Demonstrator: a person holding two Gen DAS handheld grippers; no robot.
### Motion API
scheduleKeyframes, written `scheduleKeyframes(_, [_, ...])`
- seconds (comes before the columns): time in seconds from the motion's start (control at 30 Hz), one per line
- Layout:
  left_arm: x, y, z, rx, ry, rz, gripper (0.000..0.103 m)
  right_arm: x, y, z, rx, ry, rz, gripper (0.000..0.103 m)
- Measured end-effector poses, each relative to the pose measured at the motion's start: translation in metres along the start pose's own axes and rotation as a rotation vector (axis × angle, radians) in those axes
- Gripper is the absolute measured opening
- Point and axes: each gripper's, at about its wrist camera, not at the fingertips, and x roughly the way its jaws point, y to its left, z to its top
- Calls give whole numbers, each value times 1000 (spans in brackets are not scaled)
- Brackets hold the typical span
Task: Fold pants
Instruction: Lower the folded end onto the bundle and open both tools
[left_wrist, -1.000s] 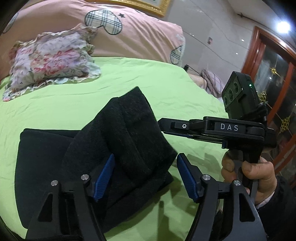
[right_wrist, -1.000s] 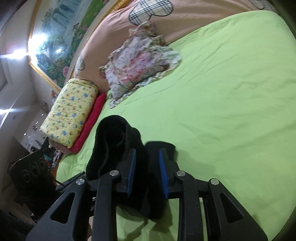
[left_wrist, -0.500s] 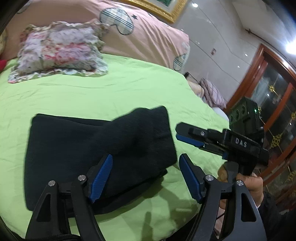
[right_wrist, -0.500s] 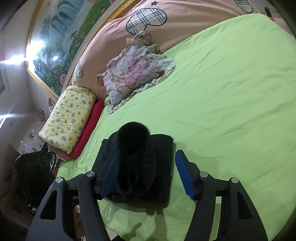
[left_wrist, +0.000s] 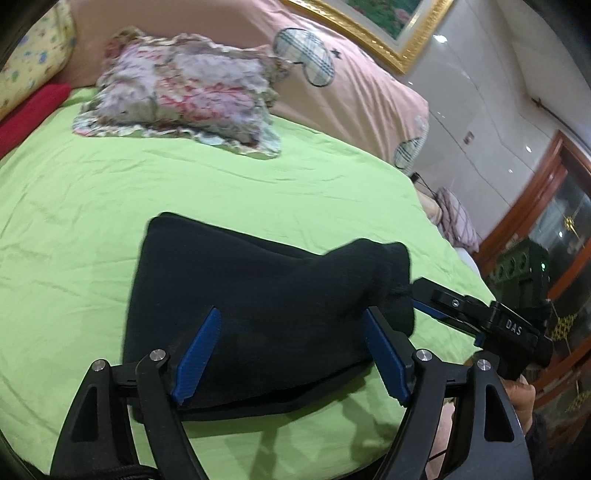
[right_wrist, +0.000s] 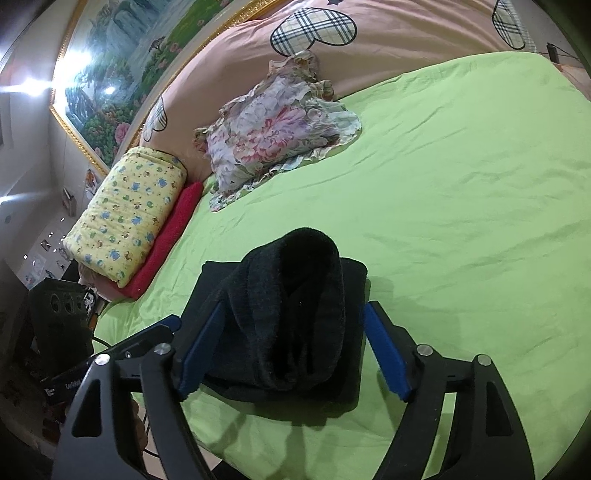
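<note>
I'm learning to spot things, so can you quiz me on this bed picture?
1. True or false: the left tool is open.
2. What color is the sheet under the black pants?
3. The flowery pillow sits: A) on the pants, B) near the pink headboard, apart from the pants, C) on the floor.

Key: 1 true. 2 green. 3 B.
</note>
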Motion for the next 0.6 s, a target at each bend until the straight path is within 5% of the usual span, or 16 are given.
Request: scheduleKeyframes(0.6, [-1,43,2,-113,2,79,81,20,1,-5,48,49,-24,85])
